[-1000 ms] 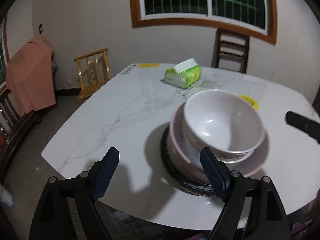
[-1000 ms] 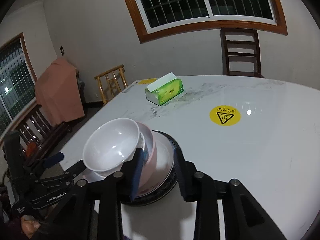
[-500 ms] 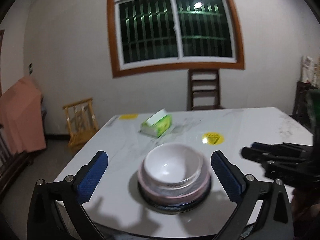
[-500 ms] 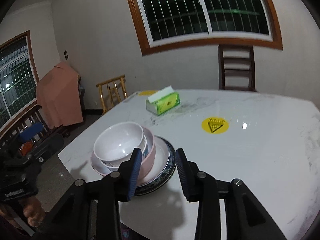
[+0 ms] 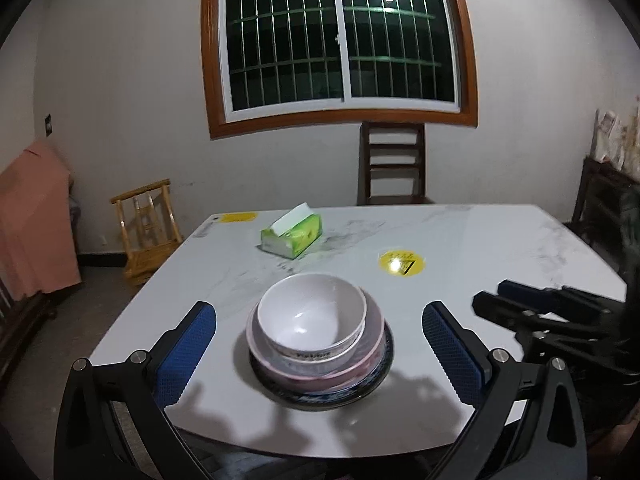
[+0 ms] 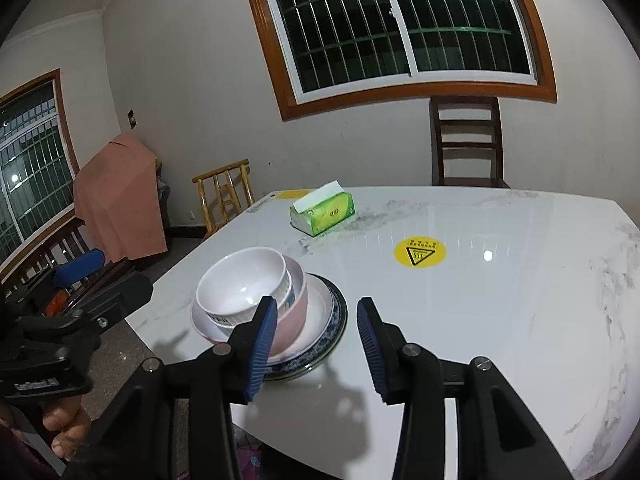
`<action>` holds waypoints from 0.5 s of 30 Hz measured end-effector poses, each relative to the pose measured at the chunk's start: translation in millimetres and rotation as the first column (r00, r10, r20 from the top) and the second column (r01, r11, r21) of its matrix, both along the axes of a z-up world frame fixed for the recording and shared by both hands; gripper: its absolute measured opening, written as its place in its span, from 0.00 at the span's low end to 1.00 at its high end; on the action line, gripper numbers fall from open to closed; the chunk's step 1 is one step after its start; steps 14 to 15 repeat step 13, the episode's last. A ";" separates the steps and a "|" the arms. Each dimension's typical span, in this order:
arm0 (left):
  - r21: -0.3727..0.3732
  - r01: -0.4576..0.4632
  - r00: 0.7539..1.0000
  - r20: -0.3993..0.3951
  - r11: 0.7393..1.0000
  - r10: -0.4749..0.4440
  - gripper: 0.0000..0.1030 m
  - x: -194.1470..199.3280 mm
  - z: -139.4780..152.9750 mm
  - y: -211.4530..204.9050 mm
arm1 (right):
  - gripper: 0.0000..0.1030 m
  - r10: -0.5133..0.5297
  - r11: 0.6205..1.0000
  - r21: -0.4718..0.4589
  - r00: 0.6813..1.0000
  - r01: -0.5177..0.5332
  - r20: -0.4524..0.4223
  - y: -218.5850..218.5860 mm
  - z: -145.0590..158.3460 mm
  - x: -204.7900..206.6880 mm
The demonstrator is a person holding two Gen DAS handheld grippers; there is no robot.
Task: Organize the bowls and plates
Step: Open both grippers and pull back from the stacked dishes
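A white bowl (image 5: 312, 320) sits nested in a pink bowl (image 5: 372, 344), on a pale plate and a blue-patterned plate (image 5: 380, 376), stacked near the front edge of the marble table (image 5: 480, 240). The stack also shows in the right wrist view: white bowl (image 6: 244, 284), pink bowl (image 6: 298, 300), patterned plate (image 6: 338, 320). My left gripper (image 5: 320, 356) is open and empty, held back from the stack, fingers wide on either side. My right gripper (image 6: 316, 344) is open and empty, just right of the stack; it also shows at the right in the left wrist view (image 5: 540, 312).
A green tissue box (image 5: 292, 234) lies on the far part of the table. Yellow warning stickers (image 5: 401, 263) mark the tabletop. A dark chair (image 5: 394, 164) stands behind the table. A small wooden chair (image 5: 146, 232) and pink cloth (image 5: 32, 220) stand at left.
Both grippers have pulled back from the stack toward the front edge of the table. The white bowl stays nested in the pink bowl. The right gripper's fingers stand wider apart.
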State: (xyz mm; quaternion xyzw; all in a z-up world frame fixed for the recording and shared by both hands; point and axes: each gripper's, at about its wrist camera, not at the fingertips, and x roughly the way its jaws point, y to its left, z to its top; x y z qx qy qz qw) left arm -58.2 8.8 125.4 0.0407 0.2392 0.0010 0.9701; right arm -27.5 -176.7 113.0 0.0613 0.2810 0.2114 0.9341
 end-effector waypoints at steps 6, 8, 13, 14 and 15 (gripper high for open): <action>0.056 -0.008 1.000 -0.021 0.998 0.009 1.00 1.6 -10.6 -10.7 | 0.42 -0.005 1.000 0.005 0.999 0.005 -0.038 -8.1 -9.7 -0.2; 0.062 -0.003 1.000 -0.031 0.998 0.005 1.00 1.7 -13.7 -14.0 | 0.42 -0.015 1.000 0.007 0.999 0.015 -0.051 -12.6 -12.7 -0.8; 0.071 0.023 0.998 -0.064 0.997 -0.018 1.00 4.0 -15.5 -22.4 | 0.49 -0.049 0.999 0.008 0.996 0.049 -0.072 -27.8 -19.2 0.8; 0.071 0.023 0.998 -0.064 0.997 -0.018 1.00 4.0 -15.5 -22.4 | 0.49 -0.049 0.999 0.008 0.996 0.049 -0.072 -27.8 -19.2 0.8; 0.071 0.023 0.998 -0.064 0.997 -0.018 1.00 4.0 -15.5 -22.4 | 0.49 -0.049 0.999 0.008 0.996 0.049 -0.072 -27.8 -19.2 0.8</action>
